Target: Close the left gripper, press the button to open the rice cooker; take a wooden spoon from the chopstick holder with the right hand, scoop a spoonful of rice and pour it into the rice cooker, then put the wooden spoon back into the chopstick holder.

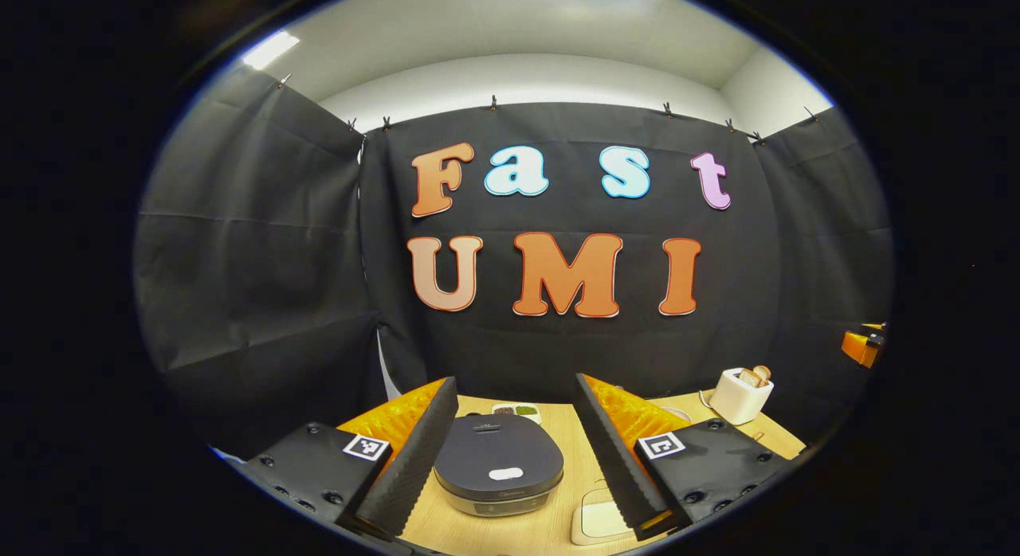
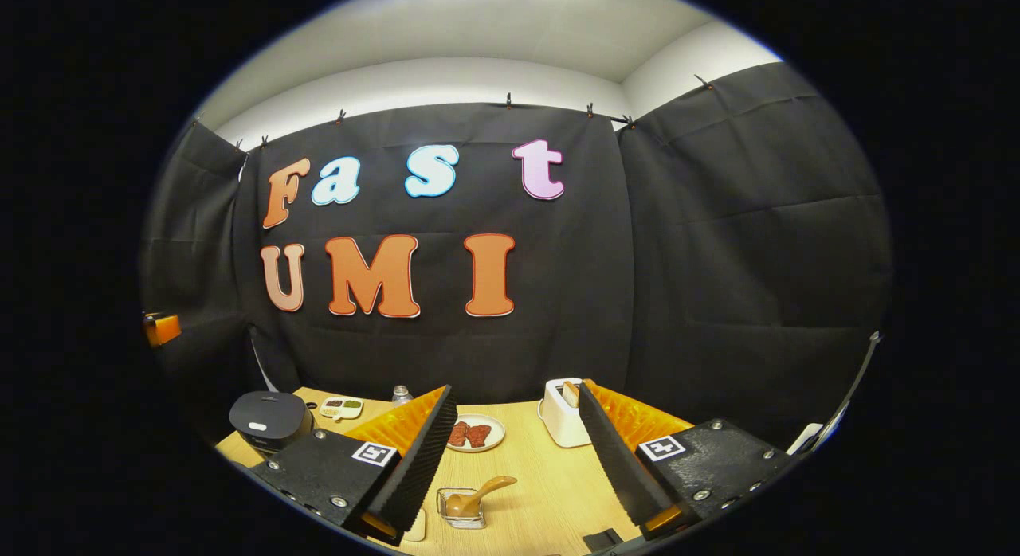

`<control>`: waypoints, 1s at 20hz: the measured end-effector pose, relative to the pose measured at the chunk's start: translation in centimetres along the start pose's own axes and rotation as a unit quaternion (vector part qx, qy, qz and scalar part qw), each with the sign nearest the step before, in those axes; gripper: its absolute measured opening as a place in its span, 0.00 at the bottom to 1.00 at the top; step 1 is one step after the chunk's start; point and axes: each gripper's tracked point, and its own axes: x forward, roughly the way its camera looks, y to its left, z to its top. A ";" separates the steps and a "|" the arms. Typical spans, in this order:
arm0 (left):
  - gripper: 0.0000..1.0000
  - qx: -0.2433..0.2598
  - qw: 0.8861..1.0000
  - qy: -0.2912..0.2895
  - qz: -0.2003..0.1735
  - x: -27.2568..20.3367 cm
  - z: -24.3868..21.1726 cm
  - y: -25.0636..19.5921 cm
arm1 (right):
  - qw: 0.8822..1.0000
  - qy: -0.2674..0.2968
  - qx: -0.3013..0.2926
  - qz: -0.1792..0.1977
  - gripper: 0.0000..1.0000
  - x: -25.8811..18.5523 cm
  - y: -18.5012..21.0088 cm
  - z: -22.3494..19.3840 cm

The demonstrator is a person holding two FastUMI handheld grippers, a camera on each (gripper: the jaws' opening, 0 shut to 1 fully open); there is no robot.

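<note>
The left gripper (image 1: 514, 452) is spread wide, with the shut rice cooker (image 1: 498, 464) straight ahead between its fingers. The right gripper (image 2: 514, 460) also gapes, the wooden spoon (image 2: 478, 496) just ahead, handle tilting right.

Black cloth (image 1: 263, 245) hangs as the booth's wall on three sides of a light wooden table (image 2: 550, 476), pinned along its top edge by small clips (image 1: 493, 103). Above the cloth runs a strip of white wall (image 2: 446, 78), and above that a pale ceiling (image 1: 510, 30). A ceiling light (image 1: 269, 49) glows over the cloth's upper left corner.
</note>
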 end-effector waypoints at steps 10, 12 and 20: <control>0.82 0.000 1.000 0.015 0.011 -0.1 -0.9 0.9 | 1.000 0.005 0.000 0.003 0.95 0.2 0.2 -0.5; 0.71 -0.001 1.000 0.012 0.020 -0.3 -0.7 1.4 | 1.000 0.007 -0.001 0.004 0.95 0.1 0.2 -0.6; 0.09 0.000 1.000 0.007 0.027 -0.5 -1.0 2.2 | 1.000 0.011 -0.007 0.003 0.95 0.2 0.4 -0.8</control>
